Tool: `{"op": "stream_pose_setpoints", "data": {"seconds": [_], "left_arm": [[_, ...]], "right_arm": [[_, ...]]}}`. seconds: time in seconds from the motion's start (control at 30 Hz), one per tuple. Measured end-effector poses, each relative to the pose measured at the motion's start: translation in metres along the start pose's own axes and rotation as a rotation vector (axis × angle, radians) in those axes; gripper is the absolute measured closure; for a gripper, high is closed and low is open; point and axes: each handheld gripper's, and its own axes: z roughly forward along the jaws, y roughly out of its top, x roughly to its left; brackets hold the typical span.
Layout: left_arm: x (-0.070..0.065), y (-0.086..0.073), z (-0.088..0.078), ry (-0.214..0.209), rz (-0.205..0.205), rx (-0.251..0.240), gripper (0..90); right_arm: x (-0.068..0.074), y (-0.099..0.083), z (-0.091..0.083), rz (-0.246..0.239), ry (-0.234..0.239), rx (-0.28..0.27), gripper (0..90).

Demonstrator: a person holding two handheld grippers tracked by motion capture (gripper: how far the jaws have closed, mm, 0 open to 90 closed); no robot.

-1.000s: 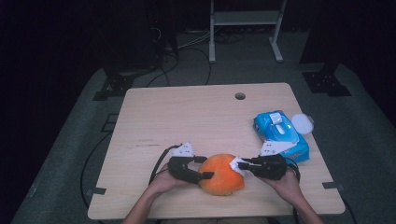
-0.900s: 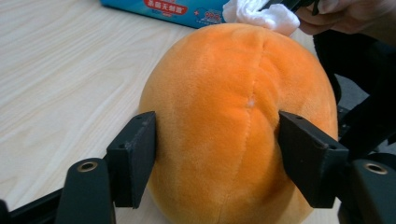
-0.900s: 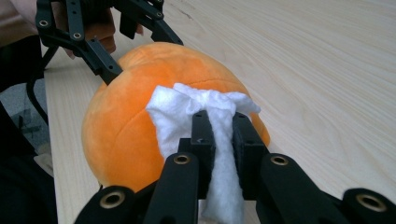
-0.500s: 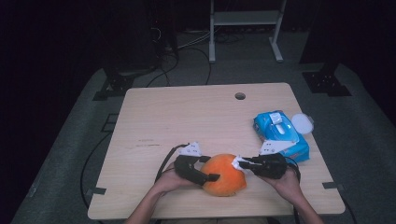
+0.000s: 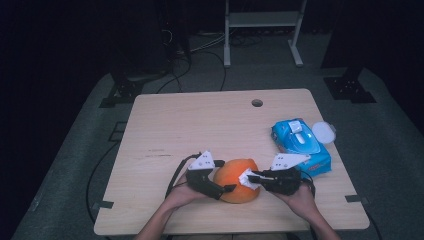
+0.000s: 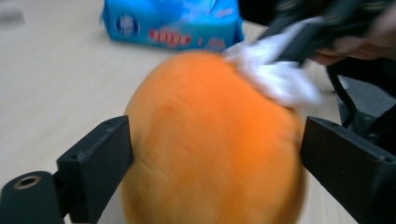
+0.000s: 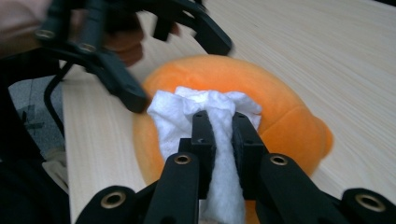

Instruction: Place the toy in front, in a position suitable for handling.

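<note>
Orange plush ball sits low centre in the high view, on the wooden table near its front edge, between both hands. Left gripper at the ball's left side; its jaws have just been opening and now stand spread to either side of the ball, one black jaw at lower left and one at lower right of the left gripper view; contact with the fur is hard to judge through the blur. Right gripper has its jaws pressed together, pinching a white wipe that lies against the ball's top. Blue wipe pack lies right of centre, with a white lid just beside it.
</note>
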Motion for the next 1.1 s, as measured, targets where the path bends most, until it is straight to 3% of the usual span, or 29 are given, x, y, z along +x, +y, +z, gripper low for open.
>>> {"op": "stream_pose_setpoints", "data": {"seconds": [0.13, 0.23, 0.33, 0.4, 0.5, 0.63, 0.7, 0.77, 0.8, 0.83, 0.87, 0.9, 1.0, 1.1], "left_arm": [[-0.003, -0.004, 0.0, 0.025, 0.049, 0.015, 22.7], [-0.005, -0.006, -0.002, 0.03, 0.075, 0.016, 25.9], [-0.005, -0.007, -0.003, 0.024, 0.083, 0.014, 25.9], [-0.006, -0.007, -0.002, 0.02, 0.091, 0.01, 25.8], [-0.005, -0.007, -0.003, -0.025, 0.095, -0.002, 22.0], [0.005, -0.005, -0.008, -0.06, 0.003, -0.016, 13.5], [0.005, -0.007, -0.007, -0.047, 0.011, -0.008, 15.8], [0.0, -0.007, -0.003, -0.035, 0.042, 0.0, 19.5], [-0.002, -0.006, -0.002, -0.031, 0.051, 0.006, 20.7], [-0.004, -0.006, -0.002, -0.021, 0.078, 0.02, 21.8], [-0.005, -0.006, -0.003, -0.014, 0.086, 0.027, 23.7], [-0.003, -0.008, -0.005, -0.012, 0.088, 0.029, 23.7], [0.001, -0.012, -0.007, -0.016, 0.08, 0.029, 24.4], [0.004, -0.014, -0.01, -0.028, 0.074, 0.028, 24.5]], "right_arm": [[0.01, 0.006, 0.005, -0.063, -0.03, 0.017, 81.0], [0.002, 0.005, 0.0, -0.038, -0.04, 0.008, 81.1], [-0.012, -0.001, -0.008, -0.006, -0.102, 0.017, 81.1], [-0.023, -0.008, -0.012, 0.037, -0.116, 0.03, 81.1], [-0.023, -0.011, -0.012, 0.046, -0.099, 0.03, 81.1], [-0.012, -0.006, -0.009, 0.003, -0.085, 0.019, 81.1], [-0.006, -0.003, -0.008, 0.002, -0.058, 0.002, 81.0], [0.0, 0.001, -0.005, 0.007, 0.013, -0.03, 81.0], [0.007, 0.004, -0.002, -0.009, 0.026, -0.026, 81.0], [0.01, 0.005, 0.0, -0.024, 0.018, -0.025, 81.0], [0.014, 0.008, 0.004, -0.054, -0.001, -0.011, 81.1], [0.014, 0.008, 0.004, -0.054, -0.001, -0.011, 81.1], [0.001, 0.004, 0.001, -0.01, -0.021, -0.017, 81.1], [-0.016, -0.006, -0.006, 0.043, -0.075, -0.006, 81.1]]}}
